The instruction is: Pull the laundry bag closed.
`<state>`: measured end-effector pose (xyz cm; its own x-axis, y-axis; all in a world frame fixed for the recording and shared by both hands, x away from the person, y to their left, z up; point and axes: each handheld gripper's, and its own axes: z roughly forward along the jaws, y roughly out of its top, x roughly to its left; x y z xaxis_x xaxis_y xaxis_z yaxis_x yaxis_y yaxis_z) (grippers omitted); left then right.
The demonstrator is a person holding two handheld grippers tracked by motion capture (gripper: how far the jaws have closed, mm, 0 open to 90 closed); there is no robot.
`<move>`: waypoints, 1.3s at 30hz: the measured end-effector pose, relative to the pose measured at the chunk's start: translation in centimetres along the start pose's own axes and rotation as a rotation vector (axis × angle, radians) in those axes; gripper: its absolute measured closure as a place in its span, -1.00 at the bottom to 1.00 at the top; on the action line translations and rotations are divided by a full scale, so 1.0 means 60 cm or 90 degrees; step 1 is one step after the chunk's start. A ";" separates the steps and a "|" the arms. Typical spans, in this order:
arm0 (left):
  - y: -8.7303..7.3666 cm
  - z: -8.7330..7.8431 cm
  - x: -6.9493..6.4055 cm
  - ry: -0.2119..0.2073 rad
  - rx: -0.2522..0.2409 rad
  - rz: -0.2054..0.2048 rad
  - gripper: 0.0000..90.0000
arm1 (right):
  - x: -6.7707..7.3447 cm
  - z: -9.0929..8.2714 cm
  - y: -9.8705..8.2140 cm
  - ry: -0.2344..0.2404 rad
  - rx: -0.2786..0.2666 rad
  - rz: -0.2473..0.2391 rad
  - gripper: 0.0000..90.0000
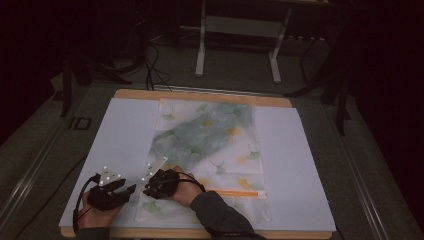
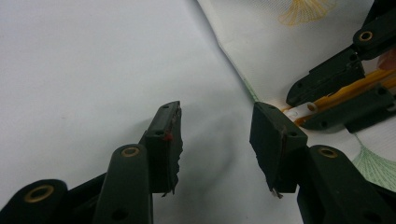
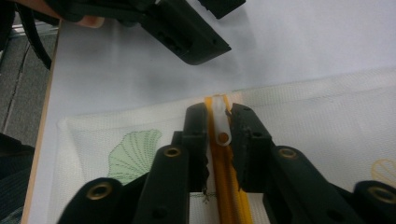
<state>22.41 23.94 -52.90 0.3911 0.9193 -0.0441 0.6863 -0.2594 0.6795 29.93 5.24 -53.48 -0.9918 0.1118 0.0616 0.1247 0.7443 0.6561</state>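
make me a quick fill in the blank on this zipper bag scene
1. The right gripper has its fingers on either side of the white zipper ____.
2. The zipper is ____ in colour.
3. The left gripper hovers over the white sheet with its fingers ____.
4. The bag is printed with ____.

Missing words: pull; orange; open; leaves

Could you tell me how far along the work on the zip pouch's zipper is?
Early stage. Done: the leaf-print pouch lies flat on the white sheet. In hand: the right claw has closed onto the white zipper pull at the orange zipper's end. Left: the slide along the zipper; the left claw waits open beside it.
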 end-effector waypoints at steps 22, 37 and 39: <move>-0.004 -0.012 -0.008 -0.051 0.002 -0.003 0.23 | 0.015 -0.015 0.005 -0.037 0.021 -0.031 0.86; 0.001 -0.008 -0.032 -0.109 0.013 0.018 0.26 | 0.016 -0.026 0.006 -0.045 0.013 -0.036 0.86; 0.002 -0.006 -0.034 -0.113 0.016 0.020 0.26 | 0.016 -0.026 0.006 -0.046 0.013 -0.035 0.86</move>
<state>21.48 22.15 -52.50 0.5128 0.8448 -0.1527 0.6859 -0.2963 0.6647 28.97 4.57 -51.99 -0.9927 0.1173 -0.0288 0.0716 0.7636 0.6417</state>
